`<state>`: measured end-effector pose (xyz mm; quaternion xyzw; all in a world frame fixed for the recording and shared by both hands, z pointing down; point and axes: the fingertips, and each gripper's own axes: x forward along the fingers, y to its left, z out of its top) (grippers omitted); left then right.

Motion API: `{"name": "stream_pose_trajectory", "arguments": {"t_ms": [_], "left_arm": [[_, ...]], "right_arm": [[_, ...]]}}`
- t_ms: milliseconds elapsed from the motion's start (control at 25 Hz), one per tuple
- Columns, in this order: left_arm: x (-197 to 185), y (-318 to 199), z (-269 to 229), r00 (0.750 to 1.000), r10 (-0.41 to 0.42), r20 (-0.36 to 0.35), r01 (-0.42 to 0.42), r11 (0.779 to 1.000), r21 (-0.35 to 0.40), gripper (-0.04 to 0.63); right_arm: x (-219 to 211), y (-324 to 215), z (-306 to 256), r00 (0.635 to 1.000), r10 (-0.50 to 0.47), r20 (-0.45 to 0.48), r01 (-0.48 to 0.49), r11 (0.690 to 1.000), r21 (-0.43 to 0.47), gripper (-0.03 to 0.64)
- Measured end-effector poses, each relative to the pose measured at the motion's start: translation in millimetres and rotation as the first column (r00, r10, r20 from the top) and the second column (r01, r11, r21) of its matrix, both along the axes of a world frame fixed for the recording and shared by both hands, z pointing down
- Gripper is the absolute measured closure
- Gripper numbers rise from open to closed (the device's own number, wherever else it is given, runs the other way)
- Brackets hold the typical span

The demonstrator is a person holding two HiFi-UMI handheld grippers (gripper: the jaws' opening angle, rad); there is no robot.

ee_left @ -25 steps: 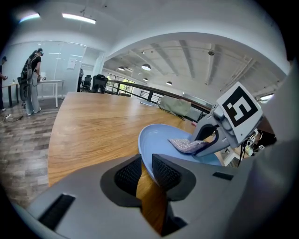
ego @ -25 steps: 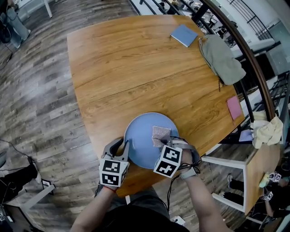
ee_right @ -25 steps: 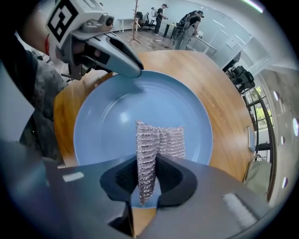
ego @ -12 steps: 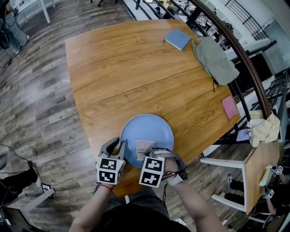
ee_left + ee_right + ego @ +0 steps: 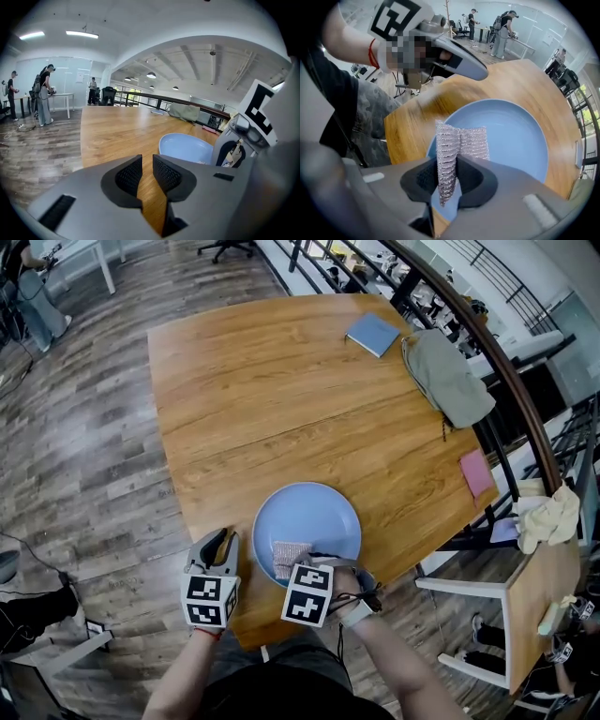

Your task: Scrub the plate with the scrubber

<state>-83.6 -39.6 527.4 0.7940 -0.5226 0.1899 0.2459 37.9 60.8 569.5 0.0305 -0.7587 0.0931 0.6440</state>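
Clamping the scrubber [image 5: 454, 150] tight, our R gripper [image 5: 302, 568] points steeply down over the near-left part of the blue plate [image 5: 314, 512]; can't tell if the mesh touches it. The plate sits at the table's [image 5: 262, 399] near edge. Our L gripper [image 5: 214, 545] hangs just beside the plate's left rim, jaws a little apart w/ only table wood showing thru the gap. Well apart from us on the far side: blue notebook [image 5: 373, 334] & grey-green cloth [image 5: 448, 376]. Pink pad [image 5: 476, 472] lies by the right edge, cream rag [image 5: 548, 519] beyond it, off the table.
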Motion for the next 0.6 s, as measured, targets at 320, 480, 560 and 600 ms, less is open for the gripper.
{"name": "stream_pose_trajectory", "arguments": {"t_ms": [320,480,560,600], "left_arm": [[-5.0,22.7,-3.7,1.000,-0.017,-0.001,0.017,1.000,0.003,0.528],[-7.6,26.8,-11.0,1.000,-0.028,0.000,0.028,0.999,0.017,0.528],[-10.6,29.7,-14.1,0.999,-0.036,0.000,0.036,0.999,0.024,0.528],[-12.4,31.1,-15.3,0.999,-0.042,0.001,0.042,0.999,0.027,0.528]], "right_arm": [[-16.0,15.1,-14.3,0.989,0.089,0.120,-0.074,0.989,-0.125,0.531],[-21.3,18.2,-20.8,0.978,0.137,0.159,-0.111,0.980,-0.164,0.531],[-23.0,17.9,-22.6,0.971,0.158,0.180,-0.126,0.976,-0.180,0.531],[-23.1,16.6,-22.4,0.967,0.168,0.193,-0.132,0.974,-0.185,0.531]]}}
